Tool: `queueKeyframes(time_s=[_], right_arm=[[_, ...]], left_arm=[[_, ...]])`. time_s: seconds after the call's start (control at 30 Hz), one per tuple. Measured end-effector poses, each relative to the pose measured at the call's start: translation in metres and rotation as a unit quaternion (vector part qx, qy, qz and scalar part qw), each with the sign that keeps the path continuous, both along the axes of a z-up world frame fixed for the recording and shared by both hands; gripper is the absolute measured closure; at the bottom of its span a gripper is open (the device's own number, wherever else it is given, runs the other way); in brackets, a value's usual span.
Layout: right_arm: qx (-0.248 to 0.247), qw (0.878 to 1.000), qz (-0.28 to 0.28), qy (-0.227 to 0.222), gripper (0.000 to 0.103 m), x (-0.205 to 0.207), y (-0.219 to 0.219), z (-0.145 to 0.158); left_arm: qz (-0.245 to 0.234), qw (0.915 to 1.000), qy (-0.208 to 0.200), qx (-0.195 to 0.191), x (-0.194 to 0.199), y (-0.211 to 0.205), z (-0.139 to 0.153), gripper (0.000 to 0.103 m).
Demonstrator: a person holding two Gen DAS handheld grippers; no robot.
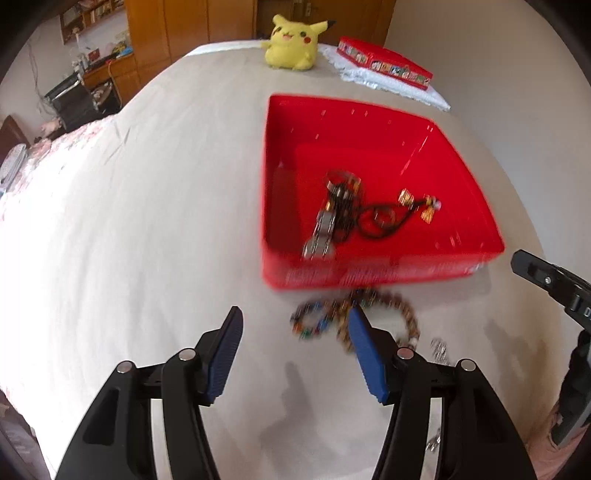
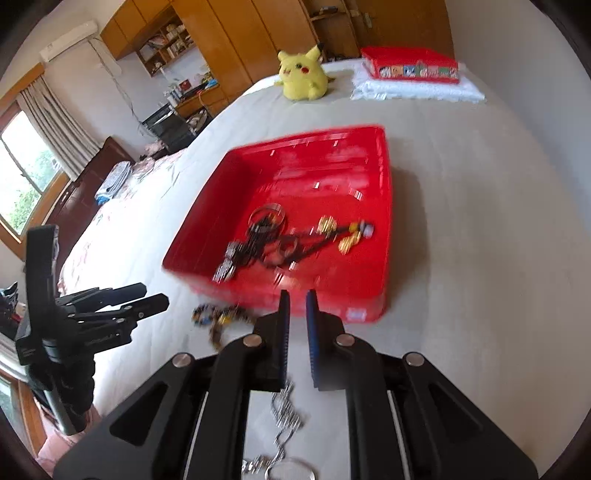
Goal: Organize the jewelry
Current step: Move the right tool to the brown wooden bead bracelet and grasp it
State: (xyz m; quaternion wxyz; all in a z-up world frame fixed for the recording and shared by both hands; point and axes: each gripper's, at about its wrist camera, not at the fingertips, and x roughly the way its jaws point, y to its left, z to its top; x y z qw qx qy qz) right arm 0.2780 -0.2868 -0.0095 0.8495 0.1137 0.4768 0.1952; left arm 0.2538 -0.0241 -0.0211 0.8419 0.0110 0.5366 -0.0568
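A red tray (image 1: 461,173) (image 2: 207,229) sits on the pale bed sheet and holds a tangle of jewelry (image 1: 343,210) (image 2: 284,240): a black cord, gold charms, a metal watch band. Just in front of the tray, beaded bracelets (image 1: 321,321) (image 2: 218,319) lie on the sheet. My left gripper (image 1: 295,350) (image 2: 155,295) is open, nothing between its blue pads; the bracelets lie by its right finger. A silver chain (image 2: 286,413) (image 1: 439,347) lies on the sheet under my right gripper (image 2: 297,325) (image 1: 524,264), whose jaws are shut with only a narrow gap and nothing between them.
A yellow plush toy (image 1: 291,44) (image 2: 303,77) sits at the far end of the bed. Beside it a flat red box (image 1: 384,61) (image 2: 410,66) rests on folded white cloth. The bed drops off on the left toward a desk and wardrobes (image 2: 236,33).
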Motion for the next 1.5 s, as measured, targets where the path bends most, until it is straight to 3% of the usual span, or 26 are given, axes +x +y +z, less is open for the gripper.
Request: queueKeyframes(time_s=[0.23,0.63,0.73,0.93,1.0,1.13,1.27,1.33,1.4,1.5], right_arm=[[-0.002,0.999,0.021,0.038,0.094,-0.017,0.027,-0.025],[-0.007,0.997,0.016,0.079,0.094,-0.007,0.053,-0.054],[-0.012,0.996,0.008,0.086,0.093,-0.002,0.055,-0.058],[-0.02,0.996,0.004,0.088,0.078,0.002,0.062,-0.065],[-0.023,0.996,0.004,0.09,0.077,0.006,0.065,-0.067],[-0.031,0.995,0.008,0.098,0.077,0.012,0.076,-0.075],[-0.061,0.995,0.008,0.077,0.077,0.013,0.088,-0.077],[-0.086,0.994,0.008,0.062,0.081,0.011,0.094,-0.077],[-0.1,0.994,0.003,0.053,0.093,0.008,0.095,-0.079],[-0.059,0.996,0.002,0.069,0.093,0.01,0.083,-0.078]], left_arm=[[0.015,0.9999,0.007,-0.002,-0.021,0.007,-0.019,0.043],[0.041,0.9989,0.019,0.009,-0.016,0.018,-0.042,0.043],[0.042,0.9989,0.02,0.002,-0.012,0.018,-0.047,0.038],[0.051,0.9986,0.012,-0.007,-0.009,0.021,-0.048,0.027],[0.054,0.9985,0.009,-0.011,-0.009,0.023,-0.047,0.025],[0.054,0.9984,0.012,-0.014,-0.008,0.024,-0.049,0.025],[0.052,0.9984,0.014,-0.016,-0.006,0.022,-0.05,0.025],[0.052,0.9984,0.013,-0.019,-0.006,0.022,-0.05,0.025],[0.049,0.9985,0.013,-0.021,-0.007,0.022,-0.05,0.025],[0.044,0.9986,0.014,-0.027,-0.007,0.024,-0.05,0.025]])
